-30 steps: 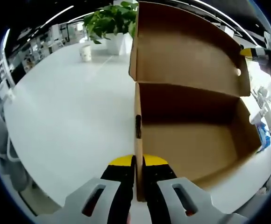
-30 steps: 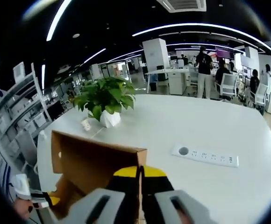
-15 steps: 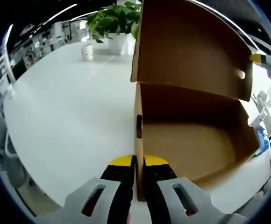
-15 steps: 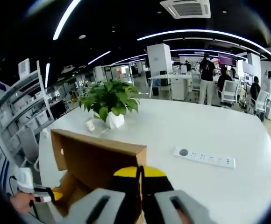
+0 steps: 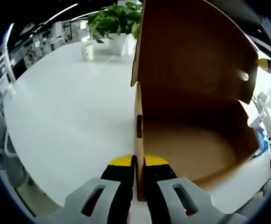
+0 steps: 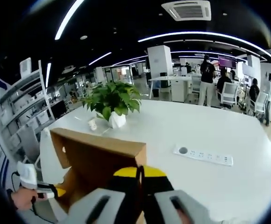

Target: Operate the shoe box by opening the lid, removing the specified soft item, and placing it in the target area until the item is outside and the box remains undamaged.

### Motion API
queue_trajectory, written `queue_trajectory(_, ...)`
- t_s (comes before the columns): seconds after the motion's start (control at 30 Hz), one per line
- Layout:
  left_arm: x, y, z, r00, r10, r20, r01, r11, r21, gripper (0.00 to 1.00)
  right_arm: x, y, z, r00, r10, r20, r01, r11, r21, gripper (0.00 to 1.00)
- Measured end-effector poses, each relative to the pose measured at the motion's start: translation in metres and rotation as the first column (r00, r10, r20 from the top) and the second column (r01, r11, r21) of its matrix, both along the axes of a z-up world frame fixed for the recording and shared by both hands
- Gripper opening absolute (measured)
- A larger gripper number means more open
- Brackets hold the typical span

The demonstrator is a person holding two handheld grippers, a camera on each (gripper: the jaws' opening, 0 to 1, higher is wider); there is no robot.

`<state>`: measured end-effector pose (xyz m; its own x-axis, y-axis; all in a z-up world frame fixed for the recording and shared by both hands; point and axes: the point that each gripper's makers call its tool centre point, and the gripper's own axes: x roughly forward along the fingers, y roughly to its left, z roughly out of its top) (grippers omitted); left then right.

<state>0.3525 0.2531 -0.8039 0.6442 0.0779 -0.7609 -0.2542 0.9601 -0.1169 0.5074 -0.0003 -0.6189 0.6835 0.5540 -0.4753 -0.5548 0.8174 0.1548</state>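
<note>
White office table (image 5: 65,107) all around. Shoe box (image 5: 191,149) wall was pinched by the closed left claw (image 5: 139,161), lid (image 6: 103,156) edge clamped in the right claw (image 6: 138,172). Lid-opening step underway; no soft item was spotted inside, so reaching in probably comes next.

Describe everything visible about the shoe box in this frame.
The shoe box is plain brown cardboard, sitting on the white table. Its hinged lid stands raised, with a small round hole near one edge. The visible interior looks empty. The left tool is shut on a side wall's edge; the right tool is shut on the lid's edge.
</note>
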Motion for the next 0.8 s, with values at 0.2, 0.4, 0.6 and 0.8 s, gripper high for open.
queue_trajectory(0.2, 0.000, 0.000, 0.000, 1.000, -0.004, -0.002, 0.004, 1.000, 0.002, 0.04, -0.017, -0.002, 0.004, 1.000, -0.003, 0.010, 0.003, 1.000, 0.007, 0.00)
queue_trajectory(0.4, 0.000, 0.001, 0.000, 1.000, -0.005, -0.003, 0.005, 1.000, 0.007, 0.04, -0.026, -0.003, 0.005, 1.000, -0.010, 0.012, 0.010, 1.000, 0.013, 0.00)
queue_trajectory(0.6, 0.000, 0.002, 0.000, 1.000, -0.008, -0.004, 0.008, 1.000, 0.010, 0.04, -0.020, -0.007, -0.003, 1.000, -0.011, 0.023, 0.011, 1.000, 0.016, 0.00)
queue_trajectory(0.8, -0.001, 0.001, 0.001, 1.000, -0.004, -0.002, 0.004, 1.000, 0.003, 0.04, -0.022, -0.010, -0.008, 0.999, -0.021, 0.030, 0.020, 1.000, 0.015, 0.00)
